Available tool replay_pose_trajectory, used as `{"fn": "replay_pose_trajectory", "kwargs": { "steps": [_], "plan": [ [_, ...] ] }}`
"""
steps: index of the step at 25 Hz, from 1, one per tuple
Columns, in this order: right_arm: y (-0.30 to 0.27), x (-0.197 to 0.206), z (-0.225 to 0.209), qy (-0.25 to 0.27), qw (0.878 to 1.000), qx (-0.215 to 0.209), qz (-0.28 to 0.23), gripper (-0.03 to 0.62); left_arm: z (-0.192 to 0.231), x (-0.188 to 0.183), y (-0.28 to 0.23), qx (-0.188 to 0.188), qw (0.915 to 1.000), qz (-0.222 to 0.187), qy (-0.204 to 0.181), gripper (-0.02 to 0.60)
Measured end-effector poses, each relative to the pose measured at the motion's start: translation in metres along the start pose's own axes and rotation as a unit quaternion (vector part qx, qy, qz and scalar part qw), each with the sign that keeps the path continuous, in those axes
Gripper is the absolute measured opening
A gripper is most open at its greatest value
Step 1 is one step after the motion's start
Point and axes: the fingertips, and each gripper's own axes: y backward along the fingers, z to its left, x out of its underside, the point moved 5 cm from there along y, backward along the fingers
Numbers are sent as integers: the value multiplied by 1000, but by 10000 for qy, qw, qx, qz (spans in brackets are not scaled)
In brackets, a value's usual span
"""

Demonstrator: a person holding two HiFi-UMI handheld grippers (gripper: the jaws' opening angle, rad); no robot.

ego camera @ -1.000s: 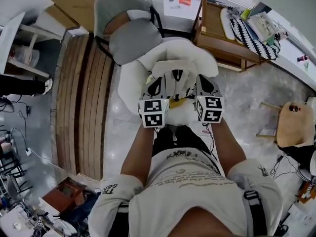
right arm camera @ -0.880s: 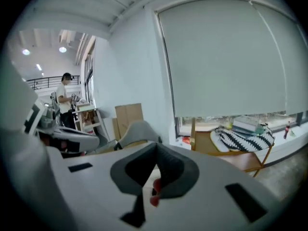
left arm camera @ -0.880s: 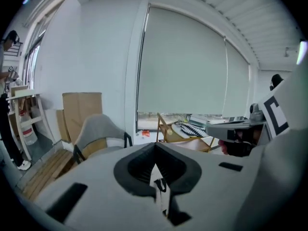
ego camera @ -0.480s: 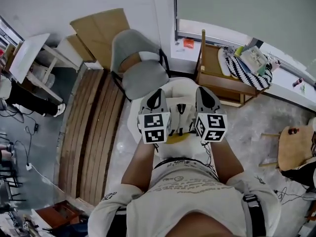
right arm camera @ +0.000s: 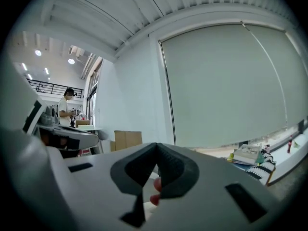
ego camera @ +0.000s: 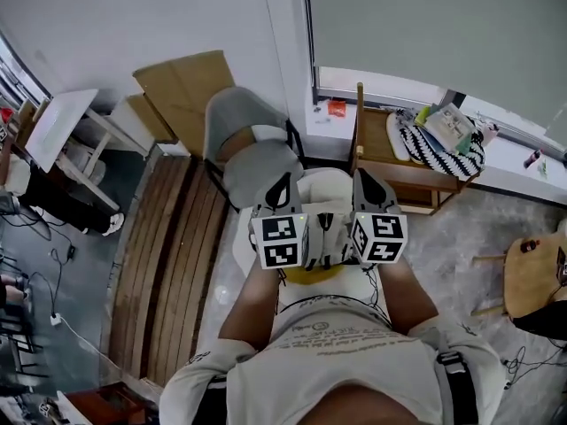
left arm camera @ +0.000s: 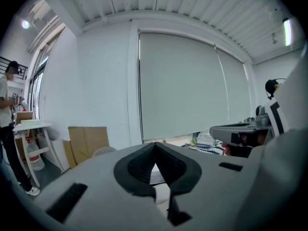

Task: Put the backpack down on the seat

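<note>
The white backpack (ego camera: pixel 322 190) hangs in front of me between both grippers, a black strap buckle (ego camera: pixel 324 227) on its near face and a yellow patch (ego camera: pixel 310 275) at its lower edge. My left gripper (ego camera: pixel 282 184) is shut on the pack's left side, and a white strip (left arm camera: pixel 161 192) shows just under its closed jaws. On the pack's right side my right gripper (ego camera: pixel 365 181) is also shut, with something red and white (right arm camera: pixel 155 185) pinched below its jaws. The grey padded chair (ego camera: pixel 257 166) stands just beyond the pack, up and to the left.
A wooden chair (ego camera: pixel 390 153) with a striped cloth (ego camera: pixel 434 153) and books stands at the right by the window. Wooden slats (ego camera: pixel 168 246) lie on the floor at the left, with cardboard (ego camera: pixel 182 82) against the wall. A round wooden stool (ego camera: pixel 532 277) is far right. A person's legs (ego camera: pixel 40 197) show at the left edge.
Both grippers have risen together, still shut, and the white backpack has come up with them. The grey chair now lies further below.
</note>
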Motion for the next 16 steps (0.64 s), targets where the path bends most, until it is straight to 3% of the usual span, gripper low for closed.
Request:
{"fn": "replay_pose_trajectory", "kwargs": {
  "steps": [16],
  "plan": [
    [1, 9, -4, 44, 10000, 10, 62, 28, -2, 6, 2, -49, 9999, 17, 128, 20]
  ]
}}
